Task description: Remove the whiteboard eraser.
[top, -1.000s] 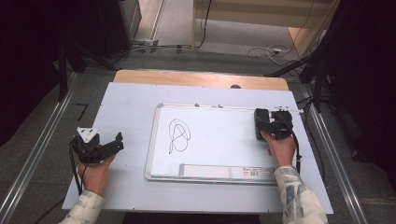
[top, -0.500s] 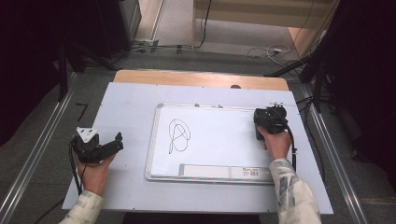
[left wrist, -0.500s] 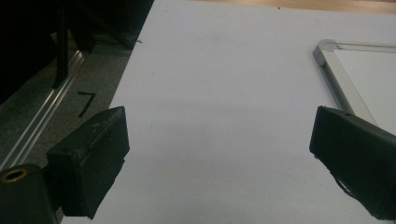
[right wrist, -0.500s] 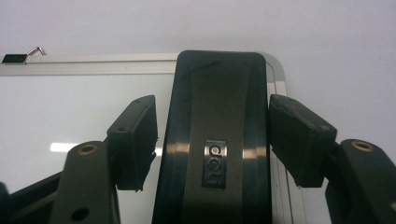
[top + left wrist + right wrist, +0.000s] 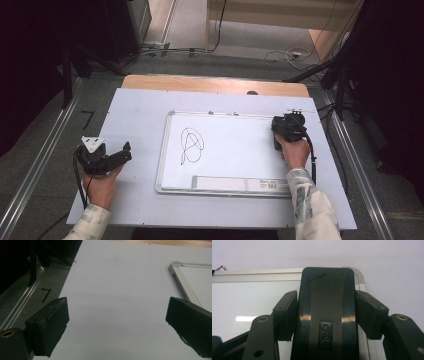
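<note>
Looking down from the high view, the right gripper (image 5: 281,134) sits at the top right corner of the whiteboard (image 5: 235,150), the right hand (image 5: 295,152) behind it with the forearm running in from the bottom edge. Its jaws have just been closing. The left gripper (image 5: 125,150) rests on the white table (image 5: 140,105), well left of the whiteboard, pointing toward the board's left edge, with the left hand (image 5: 102,182) under it. A black scribble (image 5: 191,146) marks the left half of the board.

Left gripper view: both black jaws stand wide apart with bare table surface between them. The whiteboard's aluminium corner (image 5: 175,266) lies ahead at the right.

Right gripper view: the jaws are clamped on a black whiteboard eraser (image 5: 327,310), one pad pressing each long side. The eraser lies flat on the board at its rounded corner, its far end touching the frame (image 5: 262,275). A metal hanger ring (image 5: 220,268) shows at the frame's outer edge.
</note>
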